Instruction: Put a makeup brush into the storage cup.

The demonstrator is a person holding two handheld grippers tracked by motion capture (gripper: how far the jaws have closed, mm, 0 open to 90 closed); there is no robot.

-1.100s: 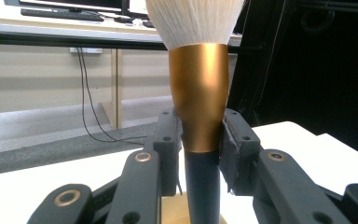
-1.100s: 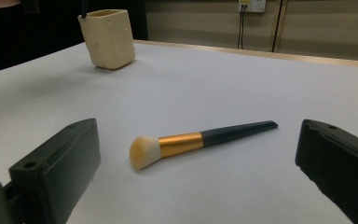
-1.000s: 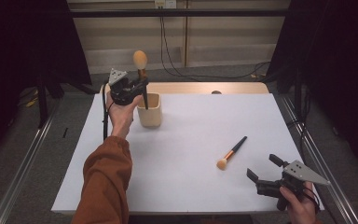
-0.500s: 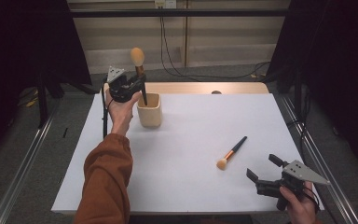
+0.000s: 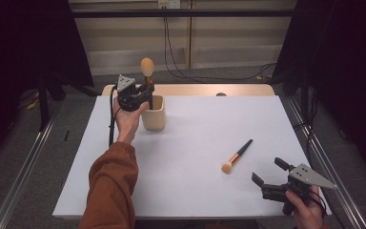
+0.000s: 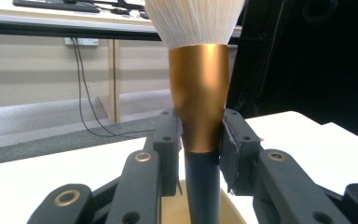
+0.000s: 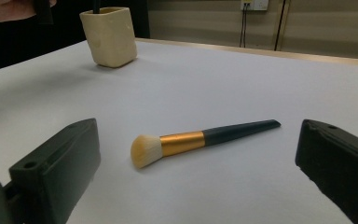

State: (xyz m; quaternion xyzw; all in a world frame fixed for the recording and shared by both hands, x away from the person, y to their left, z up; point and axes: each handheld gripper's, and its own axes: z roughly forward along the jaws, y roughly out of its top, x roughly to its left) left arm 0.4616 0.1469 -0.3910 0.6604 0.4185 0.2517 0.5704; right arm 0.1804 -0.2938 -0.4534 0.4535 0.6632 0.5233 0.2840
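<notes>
Left gripper (image 5: 143, 94) clamps upright gold-ferruled, dark-handled makeup brush (image 6: 199, 107), handle end inside cream square cup (image 5: 153, 113). Right gripper (image 5: 271, 172) gapes, unladen, near second, similar brush (image 5: 237, 155) lying flat on white table (image 5: 195, 191).

Brush (image 5: 236, 156) right of cup (image 5: 153, 114) — apart

Even overhead light, dark surroundings, soft shadows, blurred close foreground
</notes>
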